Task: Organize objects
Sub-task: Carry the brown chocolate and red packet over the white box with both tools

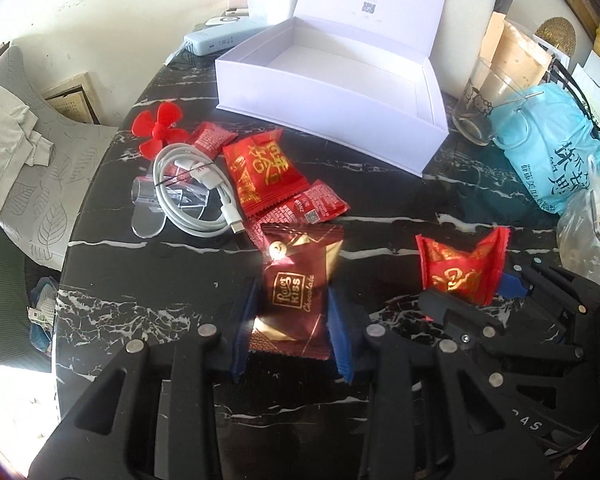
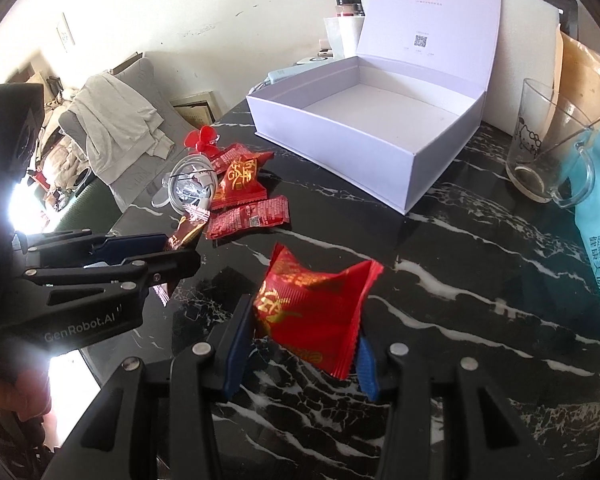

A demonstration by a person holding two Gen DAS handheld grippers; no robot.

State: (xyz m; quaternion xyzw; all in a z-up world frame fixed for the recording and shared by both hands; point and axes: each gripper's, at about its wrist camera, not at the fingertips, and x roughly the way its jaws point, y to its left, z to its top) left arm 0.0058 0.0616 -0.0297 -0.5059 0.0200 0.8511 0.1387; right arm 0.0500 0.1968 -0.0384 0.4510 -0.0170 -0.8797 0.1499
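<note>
My left hand-held gripper [image 1: 292, 312] clamps a dark red chocolate packet [image 1: 298, 292]; my right hand-held gripper [image 2: 304, 340] grips a red candy packet [image 2: 312, 308] above the counter [image 2: 460, 260].

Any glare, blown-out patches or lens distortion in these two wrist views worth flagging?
Left wrist view: fisheye bends the white box; bottom-left corner is blown out; glare washes the chocolate packet in the left gripper. Right wrist view: bright burnout at left edge; red packet in the right gripper reads sharp.
</note>
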